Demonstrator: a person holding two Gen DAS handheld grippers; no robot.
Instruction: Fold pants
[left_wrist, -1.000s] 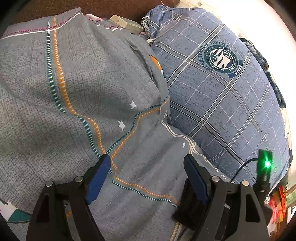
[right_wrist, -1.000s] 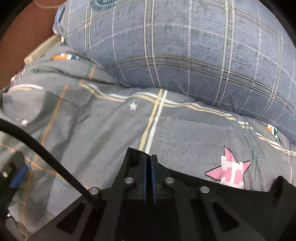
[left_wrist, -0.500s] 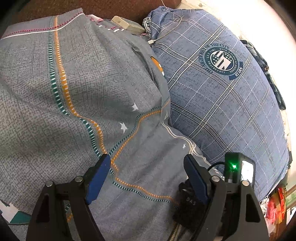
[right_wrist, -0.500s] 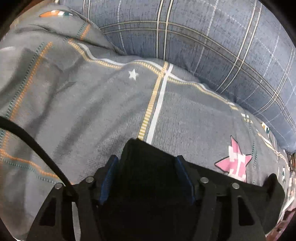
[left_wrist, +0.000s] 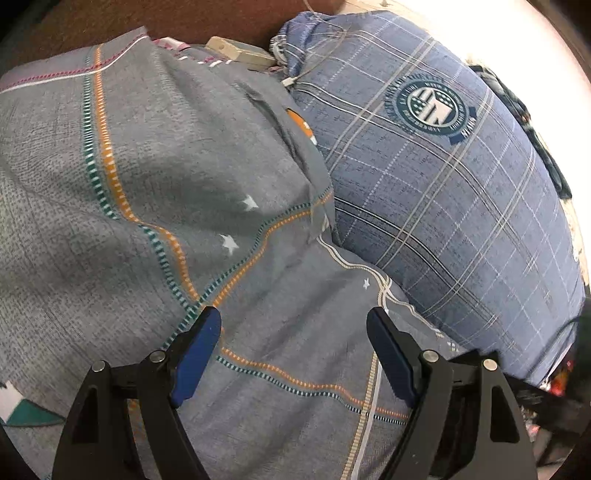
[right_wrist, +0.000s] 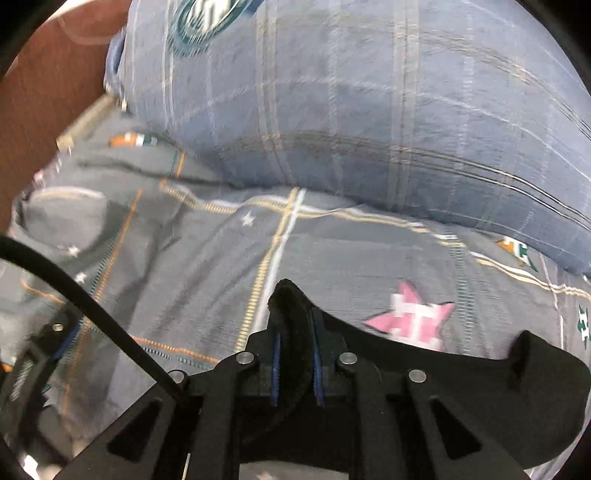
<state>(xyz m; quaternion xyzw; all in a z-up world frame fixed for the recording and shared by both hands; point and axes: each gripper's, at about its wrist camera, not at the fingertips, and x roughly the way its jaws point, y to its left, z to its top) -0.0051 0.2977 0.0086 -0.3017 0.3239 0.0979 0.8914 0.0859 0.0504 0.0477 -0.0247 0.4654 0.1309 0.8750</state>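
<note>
right claw (right_wrist: 295, 354) is closing on a fold of the black pants (right_wrist: 461, 373) | left claw (left_wrist: 293, 350) is held apart, empty, over the bedsheet (left_wrist: 184, 177) | fold should be lifted evenly | pillow (left_wrist: 461, 184) is to be avoided

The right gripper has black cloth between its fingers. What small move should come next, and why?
Probably finish the pinch, then lift gently. The right gripper is closing, and a ridge of the black pants already stands between its blue pads. The left gripper is open and empty over the grey bedsheet.
</note>
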